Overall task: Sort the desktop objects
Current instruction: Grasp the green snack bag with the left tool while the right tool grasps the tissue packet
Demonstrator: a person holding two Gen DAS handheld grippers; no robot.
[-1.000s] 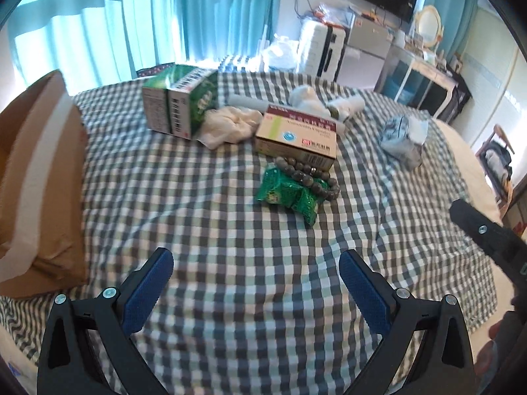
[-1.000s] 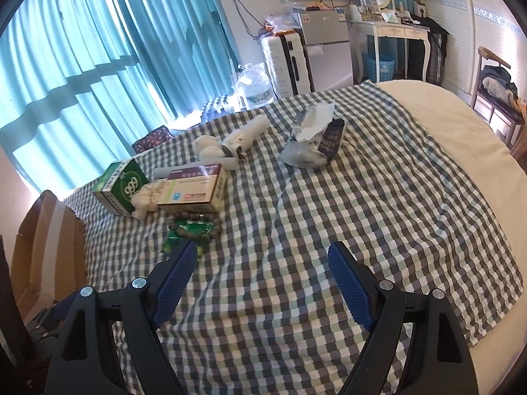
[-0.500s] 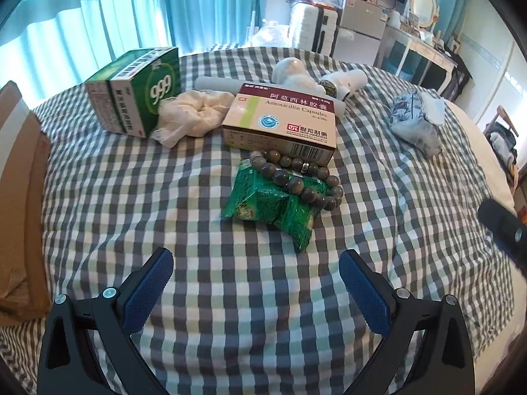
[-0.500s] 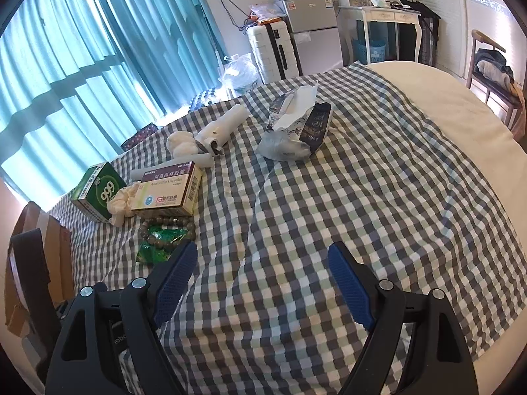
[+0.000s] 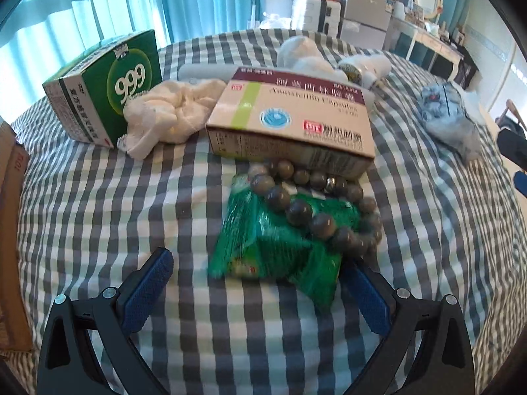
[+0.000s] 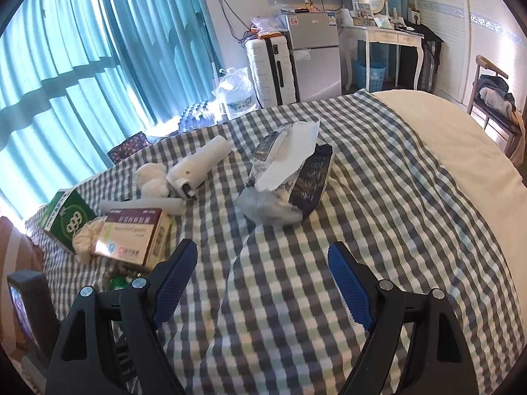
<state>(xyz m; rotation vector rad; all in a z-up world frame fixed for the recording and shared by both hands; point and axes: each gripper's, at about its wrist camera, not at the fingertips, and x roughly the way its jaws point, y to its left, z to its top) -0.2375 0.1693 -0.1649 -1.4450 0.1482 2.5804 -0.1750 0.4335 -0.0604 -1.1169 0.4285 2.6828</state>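
My left gripper (image 5: 260, 283) is open, its blue pads on either side of the near end of a green foil packet (image 5: 280, 240) on the checked cloth. A bead bracelet (image 5: 316, 204) lies across the packet's far end. Behind stand a beige medicine box (image 5: 293, 121), a white cloth wad (image 5: 168, 115) and a green 999 box (image 5: 105, 89). My right gripper (image 6: 263, 279) is open and empty above bare cloth, short of a tissue pack (image 6: 290, 181). The medicine box (image 6: 135, 237) and a white bottle (image 6: 201, 164) lie to its left.
A brown cardboard box (image 5: 10, 230) sits at the left edge of the bed. The tissue pack also shows in the left wrist view (image 5: 451, 121). A cream blanket (image 6: 454, 154) covers the bed's right side. A suitcase (image 6: 270, 65), fridge and dresser stand beyond.
My left gripper has moved forward and down to the green packet, which now lies between its pads. My right gripper has moved forward a little toward the tissue pack.
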